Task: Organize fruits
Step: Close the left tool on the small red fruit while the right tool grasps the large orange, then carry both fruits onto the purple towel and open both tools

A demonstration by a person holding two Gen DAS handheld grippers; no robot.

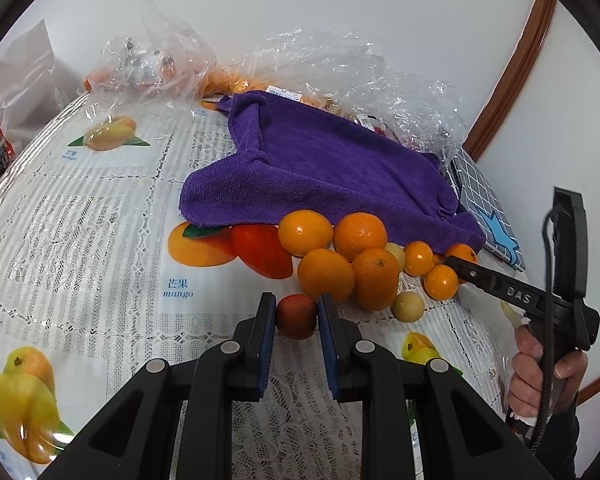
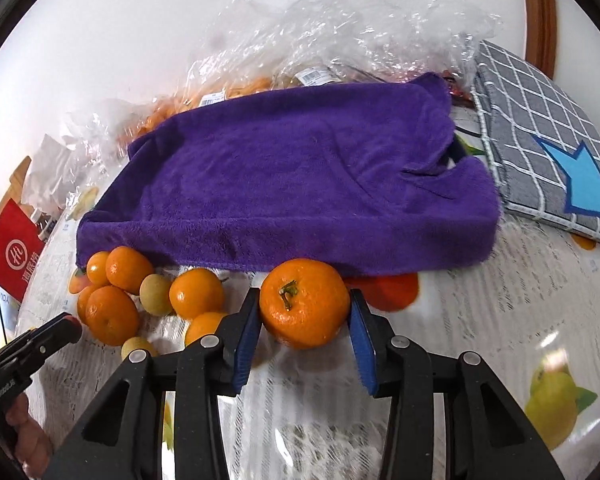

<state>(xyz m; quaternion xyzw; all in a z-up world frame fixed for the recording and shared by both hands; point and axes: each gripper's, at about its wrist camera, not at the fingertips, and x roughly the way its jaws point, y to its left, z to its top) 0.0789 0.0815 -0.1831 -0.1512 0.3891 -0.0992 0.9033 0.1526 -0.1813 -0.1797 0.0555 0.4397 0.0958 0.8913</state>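
Observation:
My left gripper (image 1: pixel 296 312) is shut on a small dark red fruit (image 1: pixel 296 317) resting low over the tablecloth. Just beyond it lies a cluster of oranges (image 1: pixel 328 274) and pale round fruits (image 1: pixel 408 307) at the edge of a purple towel (image 1: pixel 332 168). My right gripper (image 2: pixel 304 308) is shut on a large orange with a green stem (image 2: pixel 304 304), held close to the towel's (image 2: pixel 292 184) front edge. The cluster of oranges (image 2: pixel 112 314) lies to its left. The right gripper also shows in the left wrist view (image 1: pixel 456 262), by the cluster's right side.
The table has a lace cloth with printed mangoes (image 1: pixel 84 216). Crumpled clear plastic bags with fruit (image 1: pixel 340 68) lie behind the towel. A grey checked cloth with a blue star (image 2: pixel 548 152) lies to the right. A red box (image 2: pixel 12 248) stands at the left.

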